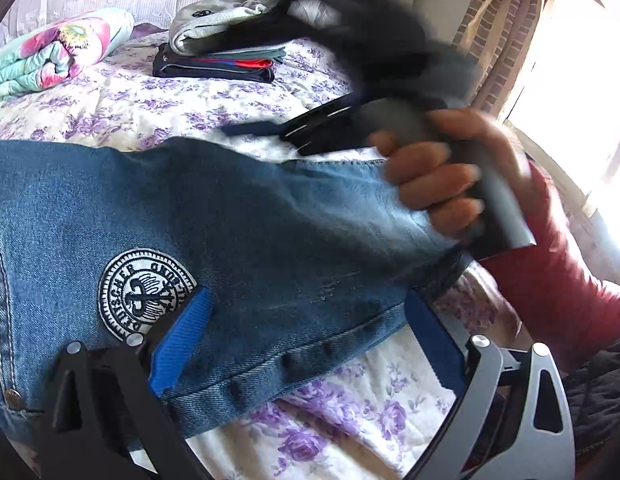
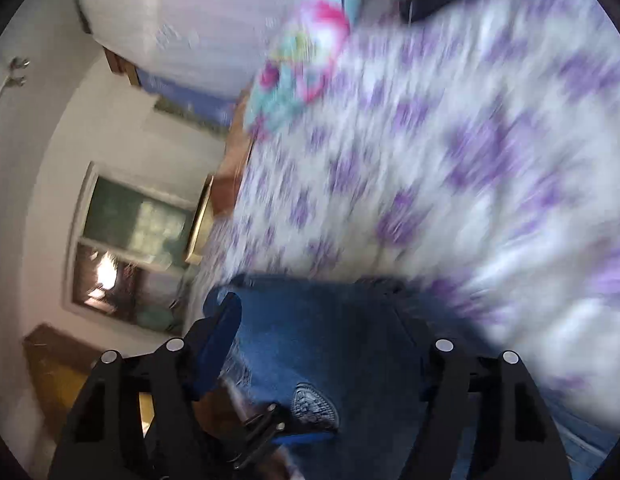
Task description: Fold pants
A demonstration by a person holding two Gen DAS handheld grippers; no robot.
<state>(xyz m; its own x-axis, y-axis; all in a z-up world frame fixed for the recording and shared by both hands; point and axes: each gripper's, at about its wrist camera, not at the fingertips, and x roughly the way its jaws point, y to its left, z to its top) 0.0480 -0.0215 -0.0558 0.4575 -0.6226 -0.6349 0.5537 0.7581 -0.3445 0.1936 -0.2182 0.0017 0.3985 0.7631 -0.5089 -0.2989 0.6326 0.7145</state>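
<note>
One pair of jeans between two hand-held grippers, over a floral bed.

Left wrist view: one pair of blue denim pants (image 1: 213,232) lies across the purple-flowered bedspread (image 1: 121,100), bearing one round embroidered patch (image 1: 143,294). The left gripper (image 1: 310,340) has its two blue pads spread wide — one pad rests on the denim beside the patch, the other stands off past the cloth's edge. One hand (image 1: 438,184) in a red sleeve holds the right gripper (image 1: 249,128), blurred above the pants; whether its jaws are parted cannot be told here. Behind sit one stack of folded clothes (image 1: 217,60) and one flowered quilt (image 1: 49,56).

Right wrist view: heavily blurred. The two fingers stand apart with denim bunched between them — a firm pinch cannot be confirmed.
</note>
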